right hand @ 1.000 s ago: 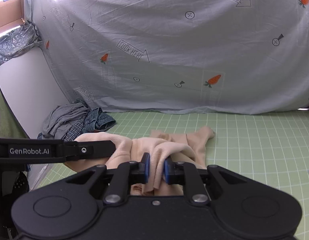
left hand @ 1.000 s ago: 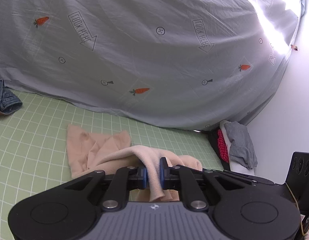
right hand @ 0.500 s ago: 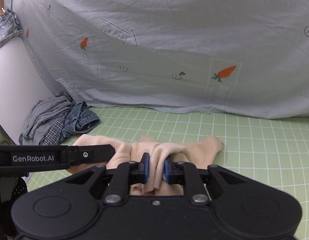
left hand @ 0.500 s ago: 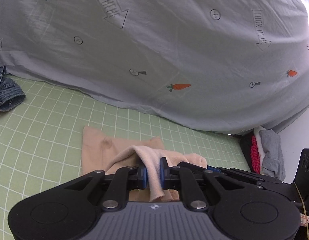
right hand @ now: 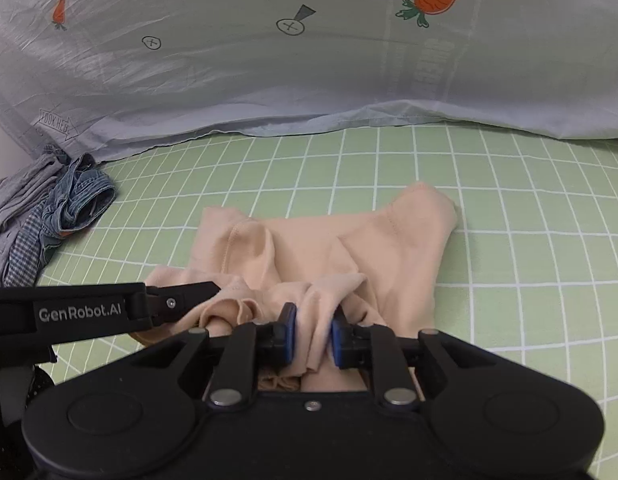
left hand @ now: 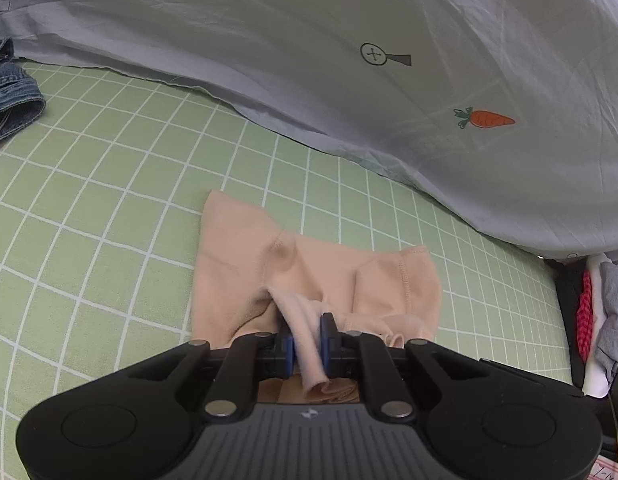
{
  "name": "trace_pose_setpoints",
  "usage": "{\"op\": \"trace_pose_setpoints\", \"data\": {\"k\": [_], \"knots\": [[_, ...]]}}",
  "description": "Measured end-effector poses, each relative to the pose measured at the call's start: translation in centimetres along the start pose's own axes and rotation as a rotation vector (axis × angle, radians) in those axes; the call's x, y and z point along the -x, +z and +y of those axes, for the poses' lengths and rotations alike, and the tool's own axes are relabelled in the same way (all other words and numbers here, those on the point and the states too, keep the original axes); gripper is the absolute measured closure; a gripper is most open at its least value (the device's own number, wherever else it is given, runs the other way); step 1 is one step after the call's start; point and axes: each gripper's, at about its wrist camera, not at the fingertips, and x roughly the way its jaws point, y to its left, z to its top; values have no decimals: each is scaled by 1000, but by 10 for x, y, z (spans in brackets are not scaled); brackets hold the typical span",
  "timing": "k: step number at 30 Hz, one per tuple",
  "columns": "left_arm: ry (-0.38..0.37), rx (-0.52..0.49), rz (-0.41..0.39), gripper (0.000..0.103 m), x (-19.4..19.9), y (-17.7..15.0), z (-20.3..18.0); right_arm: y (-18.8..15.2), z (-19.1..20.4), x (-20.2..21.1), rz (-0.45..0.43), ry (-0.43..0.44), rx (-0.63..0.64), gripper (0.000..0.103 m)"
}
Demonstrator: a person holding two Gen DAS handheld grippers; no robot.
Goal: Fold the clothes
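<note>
A peach garment (left hand: 321, 272) lies partly doubled over on the green grid mat (left hand: 89, 200). My left gripper (left hand: 307, 328) is shut on a bunched fold of its near edge, low over the cloth. In the right wrist view the same garment (right hand: 389, 252) spreads ahead, and my right gripper (right hand: 313, 320) pinches another fold of its near edge between the blue pads. A finger of the left gripper (right hand: 189, 296) reaches in from the left, close beside the right one. The cloth under both grippers is hidden.
A grey sheet with carrot prints (left hand: 349, 80) hangs along the mat's far side. Denim and grey clothes (right hand: 61, 216) are heaped at the far left of the mat. Red and grey garments (left hand: 601, 320) sit off the mat's right edge.
Both grippers have come down and forward over the mat, still pinching the peach garment. Its lifted edge now rests low over the part lying flat.
</note>
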Motion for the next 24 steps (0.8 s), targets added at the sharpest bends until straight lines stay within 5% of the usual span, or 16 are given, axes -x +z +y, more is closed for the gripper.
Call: {"op": "trace_pose_setpoints", "data": {"k": [4,8,10,12,13,16,24], "knots": [[33,2,12,88,-11,8,0,16,-8,-11,4,-7,-21,79],[13,88,27,85,-3,22,8,32,-19,4,-93,-67,-62,54],[5,93,-13,76,13,25,11,34,-28,23,-172,-93,-84,45],[69,65,-97,39,32,25,9,31,-39,38,-208,-111,-113,36],[99,49,-140,34,43,25,8,29,-44,43,-212,-122,-121,36],[94,36,-161,34,59,22,12,12,-52,52,-192,-137,-137,36],[111,19,-28,34,37,-3,17,-24,-45,40,-101,-73,-135,35]]}}
